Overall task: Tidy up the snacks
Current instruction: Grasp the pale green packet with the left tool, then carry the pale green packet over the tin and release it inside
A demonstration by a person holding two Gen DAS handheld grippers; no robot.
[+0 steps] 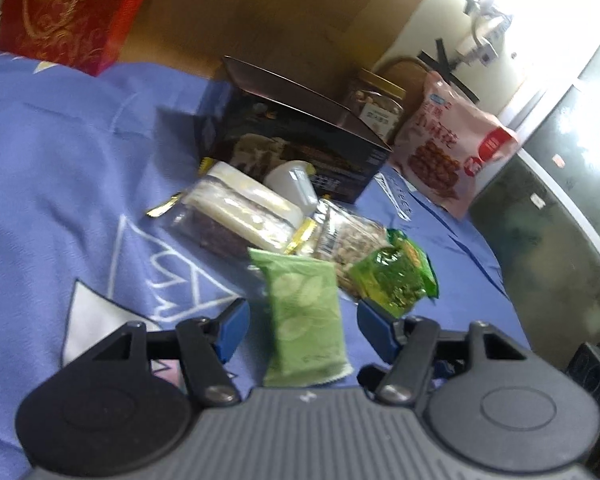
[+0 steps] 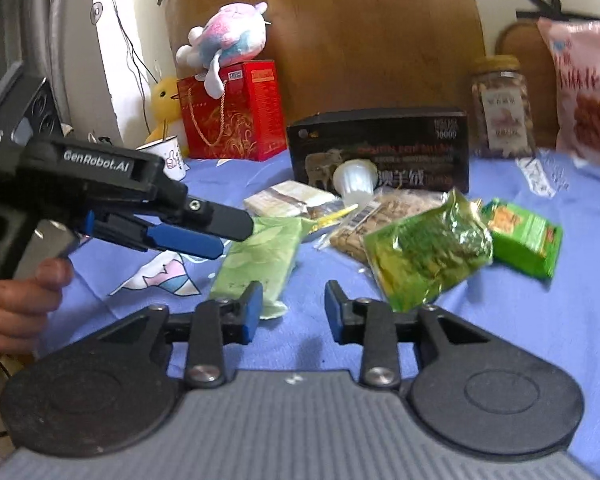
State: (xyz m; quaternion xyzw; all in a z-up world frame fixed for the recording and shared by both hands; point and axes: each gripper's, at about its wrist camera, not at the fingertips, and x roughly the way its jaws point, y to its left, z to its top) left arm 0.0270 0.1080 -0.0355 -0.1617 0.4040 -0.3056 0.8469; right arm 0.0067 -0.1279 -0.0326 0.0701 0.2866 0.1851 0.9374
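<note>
Your left tongs [image 1: 300, 330] stand apart astride the pale green packet [image 1: 306, 320] — long axis toward 12 o'clock; right tongs [image 2: 294, 310] apart, empty.

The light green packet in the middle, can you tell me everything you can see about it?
The light green packet is a flat, sealed snack wrapper, soft and matte, printed with pale round slices. Its crimped lower edge looks zigzag cut. It lies lengthwise on the blue cloth, between the fingers of the left gripper, whose blue pads stand apart on either side and do not press it. Its far end reaches the pile of clear-wrapped snacks. The print is too blurred to read.
</note>
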